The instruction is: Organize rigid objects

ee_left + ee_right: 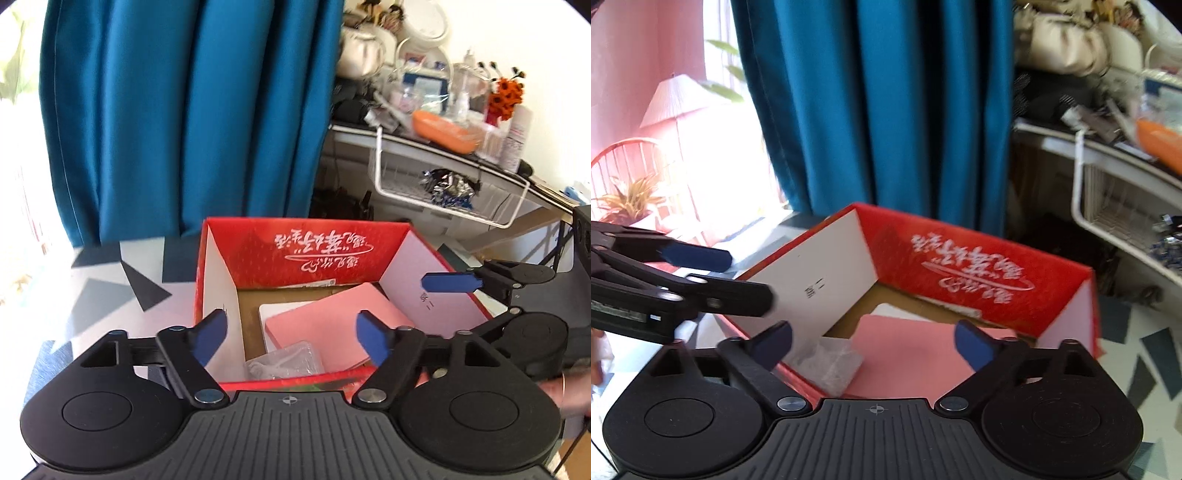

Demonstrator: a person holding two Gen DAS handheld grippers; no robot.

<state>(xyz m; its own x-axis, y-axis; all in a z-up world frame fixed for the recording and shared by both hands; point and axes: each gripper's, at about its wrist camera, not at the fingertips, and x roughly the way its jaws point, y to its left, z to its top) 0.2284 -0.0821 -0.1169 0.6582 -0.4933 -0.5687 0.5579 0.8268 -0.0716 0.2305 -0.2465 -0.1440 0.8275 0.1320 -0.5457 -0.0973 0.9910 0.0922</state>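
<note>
A red cardboard box [306, 243] with white lettering stands open on the patterned table; it also shows in the right wrist view [975, 273]. Inside lie a pink flat book [332, 321], a white flat item [273, 308] under it, and a clear plastic packet [284, 362]. The pink book [905, 354] and packet [827, 365] show in the right wrist view too. My left gripper [293, 338] is open and empty over the box's near edge. My right gripper [873, 345] is open and empty over the box's near right side.
A blue curtain [192, 110] hangs behind the table. A cluttered shelf [443, 147] with an orange dish [443, 131] and a white wire basket [443, 192] stands at the right. The table [110, 295] has a grey and black pattern.
</note>
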